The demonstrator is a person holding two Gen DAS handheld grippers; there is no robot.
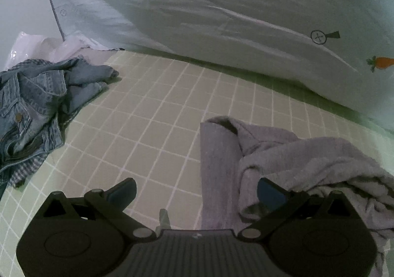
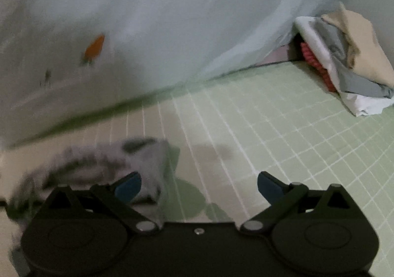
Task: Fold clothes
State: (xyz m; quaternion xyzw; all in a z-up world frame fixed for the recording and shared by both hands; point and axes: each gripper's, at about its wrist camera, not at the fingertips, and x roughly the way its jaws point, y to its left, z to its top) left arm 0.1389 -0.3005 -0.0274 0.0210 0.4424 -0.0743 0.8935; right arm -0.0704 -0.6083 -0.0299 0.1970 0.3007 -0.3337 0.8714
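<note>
A crumpled grey garment (image 1: 283, 161) lies on the green gridded mat (image 1: 152, 117), at the right of the left wrist view. My left gripper (image 1: 197, 194) is open just above the mat, its right finger (image 1: 270, 193) against the garment's folds, its left finger over bare mat. In the right wrist view the same grey garment (image 2: 103, 161) shows blurred at the lower left. My right gripper (image 2: 199, 186) is open and empty, its left finger (image 2: 129, 186) at the garment's edge.
A crumpled pile of denim clothes (image 1: 37, 109) lies at the mat's left with a white plastic bag (image 1: 49, 45) behind it. A pale sheet with a carrot print (image 1: 380, 63) hangs along the back. A stack of folded clothes (image 2: 344, 55) sits at the far right.
</note>
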